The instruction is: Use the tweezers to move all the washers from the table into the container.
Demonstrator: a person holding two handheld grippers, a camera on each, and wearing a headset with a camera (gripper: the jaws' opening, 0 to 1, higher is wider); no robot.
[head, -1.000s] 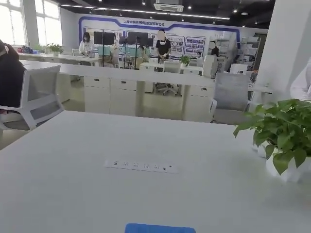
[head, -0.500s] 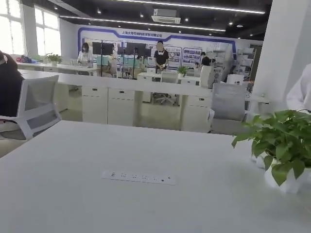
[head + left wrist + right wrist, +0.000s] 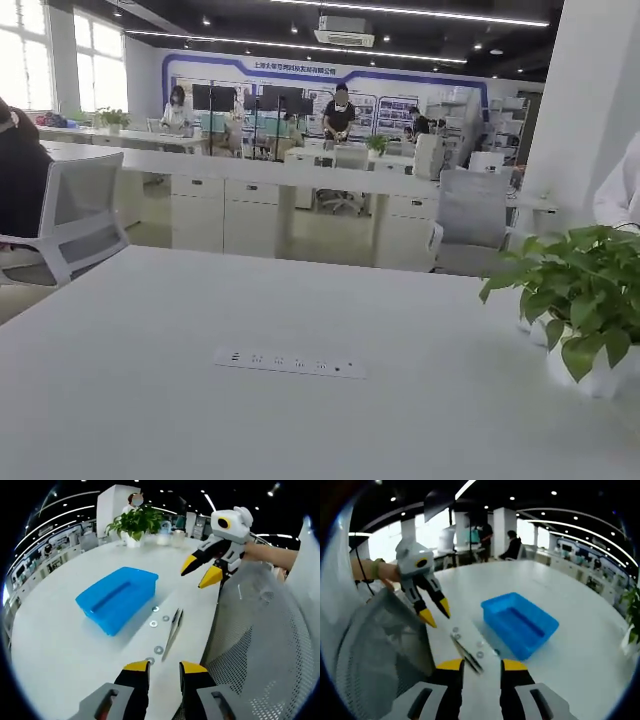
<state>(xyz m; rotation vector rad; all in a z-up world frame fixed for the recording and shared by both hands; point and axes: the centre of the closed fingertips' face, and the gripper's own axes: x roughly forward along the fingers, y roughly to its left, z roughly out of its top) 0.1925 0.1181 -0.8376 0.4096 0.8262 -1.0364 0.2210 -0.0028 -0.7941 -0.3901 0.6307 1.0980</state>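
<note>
Left gripper (image 3: 165, 670) and right gripper (image 3: 476, 666) are held with jaws parted, empty; tweezers (image 3: 173, 628) and washers (image 3: 153, 624) are laid between tabletop (image 3: 55, 645) edge and container (image 3: 117, 597).

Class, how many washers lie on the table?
5: three washers between the blue container and the tweezers, one by their near end, one at the left tool; others may be hidden.

The left gripper (image 3: 164, 674) has its two yellow-tipped jaws apart, and they hold nothing. The right gripper (image 3: 192, 578) is raised in the air opposite to it, tilted downward, with its jaws also parted and empty. A bare forearm (image 3: 272, 555) reaches out behind it.
</note>
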